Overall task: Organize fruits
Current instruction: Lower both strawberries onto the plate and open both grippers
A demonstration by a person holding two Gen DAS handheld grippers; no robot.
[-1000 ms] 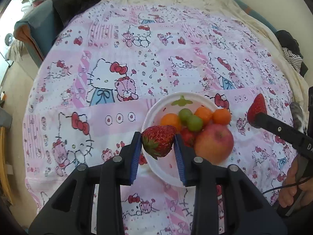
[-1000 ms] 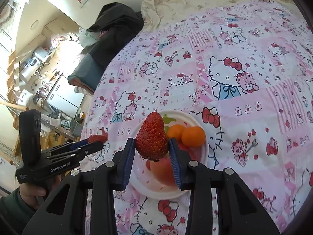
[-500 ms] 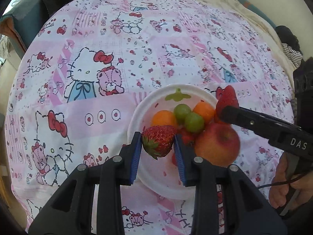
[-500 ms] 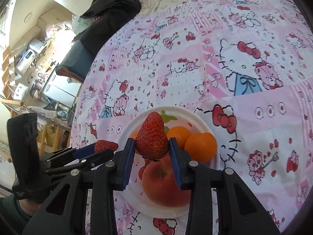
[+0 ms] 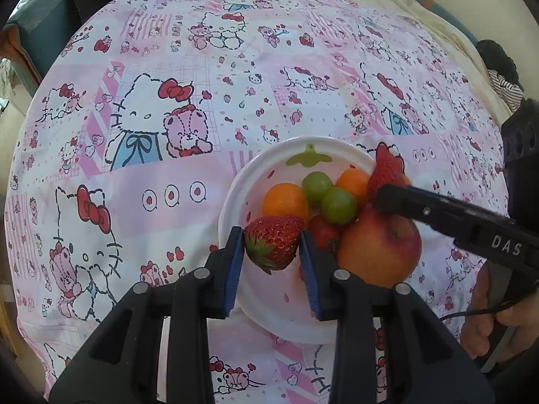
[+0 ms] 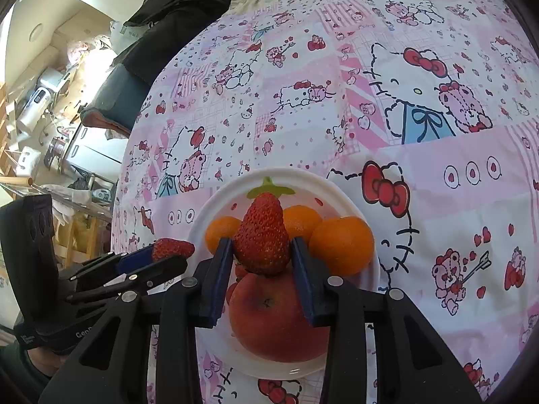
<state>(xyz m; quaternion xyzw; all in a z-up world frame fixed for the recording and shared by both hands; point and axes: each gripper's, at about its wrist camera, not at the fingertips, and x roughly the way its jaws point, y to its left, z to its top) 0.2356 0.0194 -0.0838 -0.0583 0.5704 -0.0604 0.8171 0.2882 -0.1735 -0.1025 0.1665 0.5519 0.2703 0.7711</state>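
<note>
A white plate (image 5: 235,195) on the pink Hello Kitty cloth holds an apple (image 5: 380,252), oranges (image 5: 284,200), two green grapes (image 5: 338,203) and a red strawberry. My left gripper (image 5: 272,245) is shut on a strawberry (image 5: 273,240) over the plate's near left part. My right gripper (image 6: 262,252) is shut on another strawberry (image 6: 262,235), held above the apple (image 6: 276,316) and oranges (image 6: 340,244) on the plate (image 6: 340,192). The right gripper also shows in the left wrist view (image 5: 387,192), and the left gripper shows in the right wrist view (image 6: 168,256).
The Hello Kitty cloth (image 5: 168,118) covers a wide soft surface around the plate. Dark clothing (image 6: 175,17) lies at the far edge. Shelves and appliances (image 6: 43,101) stand beyond the left edge. A striped garment (image 5: 505,84) lies at the far right.
Both grippers have moved in over the plate, each still holding its strawberry. The right gripper's strawberry went from beside the plate to above the apple and oranges.
</note>
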